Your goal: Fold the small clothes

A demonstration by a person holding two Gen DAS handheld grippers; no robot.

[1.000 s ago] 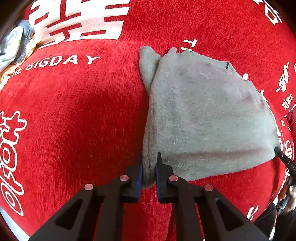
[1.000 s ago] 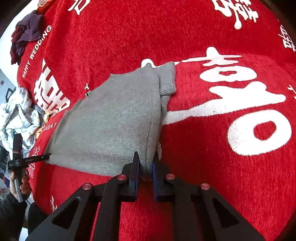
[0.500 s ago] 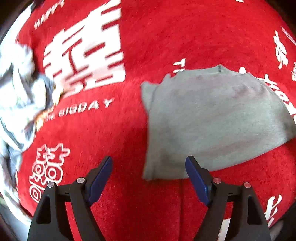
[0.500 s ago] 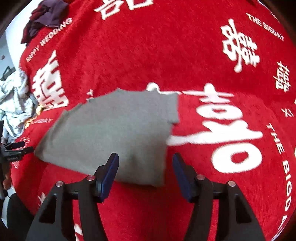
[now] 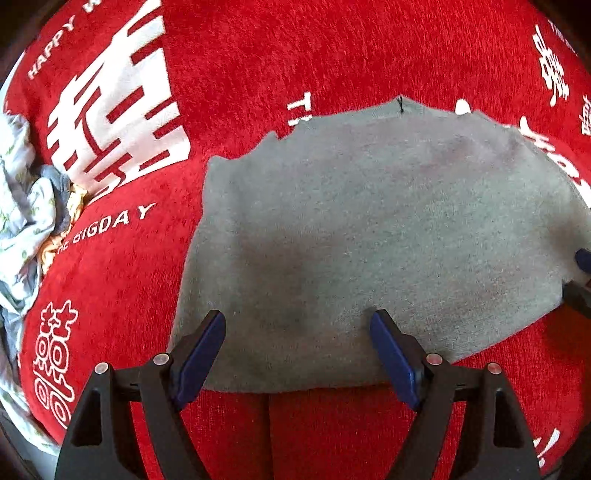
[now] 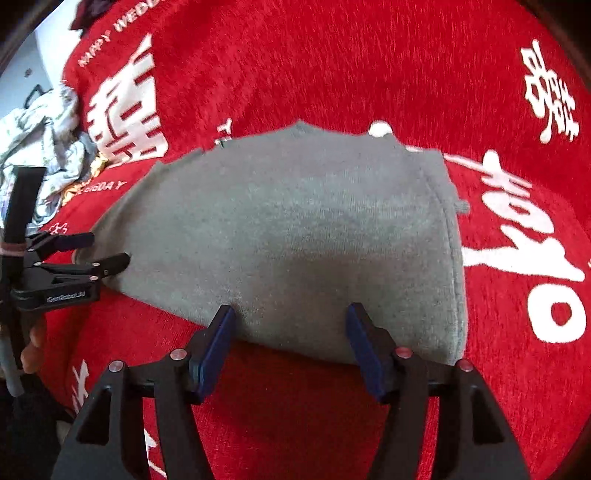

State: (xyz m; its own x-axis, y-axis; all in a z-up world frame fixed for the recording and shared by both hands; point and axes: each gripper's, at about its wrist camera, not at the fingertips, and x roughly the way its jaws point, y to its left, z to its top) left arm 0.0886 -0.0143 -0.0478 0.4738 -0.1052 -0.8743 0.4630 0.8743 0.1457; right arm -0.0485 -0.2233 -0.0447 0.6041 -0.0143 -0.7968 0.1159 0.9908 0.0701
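A: What's the biggest thing in sight?

B: The red cloth (image 5: pixel 332 55) with white lettering and characters, which fills both wrist views. Whether a table sits beneath it I cannot tell.

A: And the garment?

B: The grey garment (image 5: pixel 369 229) lies flat on the red cloth, folded, covering some of the white print. In the right wrist view a hemmed edge (image 6: pixel 452 240) runs down its right side, and the near edge lies just in front of both grippers.

A: Anything else lying around?

B: A pile of pale, crumpled clothes (image 5: pixel 26 206) at the far left edge of the red cloth, well apart from the grey garment. A dark bundle (image 6: pixel 88 14) shows at the top left of the right wrist view, too blurred to name.

A: How do the grippers stand?

B: The left gripper (image 5: pixel 297 347) has its blue-padded fingers (image 5: pixel 201 354) spread wide, low over the garment's near left corner and pinching nothing. The right gripper (image 6: pixel 291 339) is likewise spread, its fingers (image 6: pixel 364 350) over the near edge toward the hemmed side, gripping nothing.

A: Can each see the other?

B: The right wrist view shows the left gripper from the side, at the garment's left corner, with part of the person's hand (image 6: pixel 31 350) on its handle.
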